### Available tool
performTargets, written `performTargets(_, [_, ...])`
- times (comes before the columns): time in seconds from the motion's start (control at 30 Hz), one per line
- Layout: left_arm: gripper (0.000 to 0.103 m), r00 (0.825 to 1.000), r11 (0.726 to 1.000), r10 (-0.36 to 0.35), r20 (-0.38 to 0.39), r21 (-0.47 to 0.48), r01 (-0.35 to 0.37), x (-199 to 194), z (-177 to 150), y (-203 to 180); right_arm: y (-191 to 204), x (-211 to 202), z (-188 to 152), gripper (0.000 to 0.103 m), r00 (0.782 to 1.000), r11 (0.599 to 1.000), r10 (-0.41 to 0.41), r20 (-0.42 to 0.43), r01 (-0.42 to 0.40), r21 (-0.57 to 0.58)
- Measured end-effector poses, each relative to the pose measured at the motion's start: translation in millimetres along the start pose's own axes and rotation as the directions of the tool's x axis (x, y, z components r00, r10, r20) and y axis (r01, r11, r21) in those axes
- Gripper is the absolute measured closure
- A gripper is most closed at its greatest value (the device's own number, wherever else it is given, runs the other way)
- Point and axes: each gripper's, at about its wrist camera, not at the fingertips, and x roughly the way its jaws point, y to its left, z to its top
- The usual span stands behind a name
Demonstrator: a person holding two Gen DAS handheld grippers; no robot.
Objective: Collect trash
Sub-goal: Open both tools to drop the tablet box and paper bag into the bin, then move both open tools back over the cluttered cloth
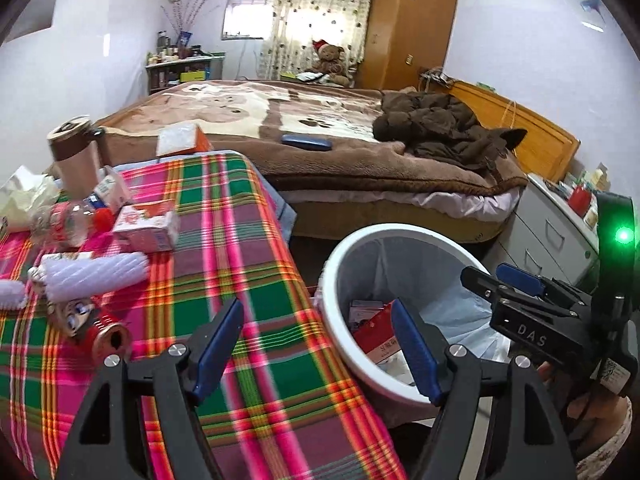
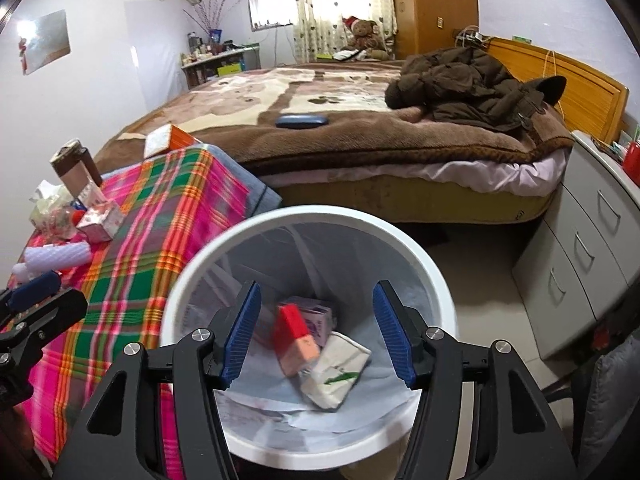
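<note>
A white trash bin (image 2: pixel 436 276) with a bag liner stands beside the plaid table (image 1: pixel 248 280). Inside lie a red and pink box (image 2: pixel 296 340), a purple carton (image 2: pixel 318 316) and a white packet (image 2: pixel 336 376). My right gripper (image 2: pixel 316 332) is open and empty right above the bin; it also shows in the left wrist view (image 1: pixel 516 284). My left gripper (image 1: pixel 316 344) is open and empty over the table's right edge, next to the bin (image 1: pixel 332 264). Trash lies at the table's left: a pink carton (image 1: pixel 146 226), a white foam net (image 1: pixel 94 276), a crushed bottle (image 1: pixel 72 220), a red can (image 1: pixel 110 338).
A brown tumbler (image 1: pixel 74 156), tissues (image 1: pixel 24 196) and an orange tissue box (image 1: pixel 182 140) sit at the table's far side. A bed (image 1: pixel 320 128) with a brown jacket (image 1: pixel 444 128) lies behind. A grey drawer unit (image 2: pixel 592 236) stands to the right.
</note>
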Motion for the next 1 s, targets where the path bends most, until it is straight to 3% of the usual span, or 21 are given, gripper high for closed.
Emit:
performTargets(0.33, [0.024,0.992,0.992,0.111,0.063,-0.075,-0.106,-34,-5,56,44,1,2,0.043,0.995,0.994,0.096,0.019,-0.095,-0.054])
performTargets(0.57, [0.023,0.982,0.976,0.177,0.062,-0.138,-0.167,-49,-15,101,83,4,1,0.043,0.987,0.981,0.163,0.010,-0.161,-0.109])
performTargets(1.0, [0.023,0.955,0.938,0.292,0.057,-0.212,-0.274,-71,-25,195,167,12,-5,0.043,0.949,0.923,0.312,-0.033,-0.311,-0.227])
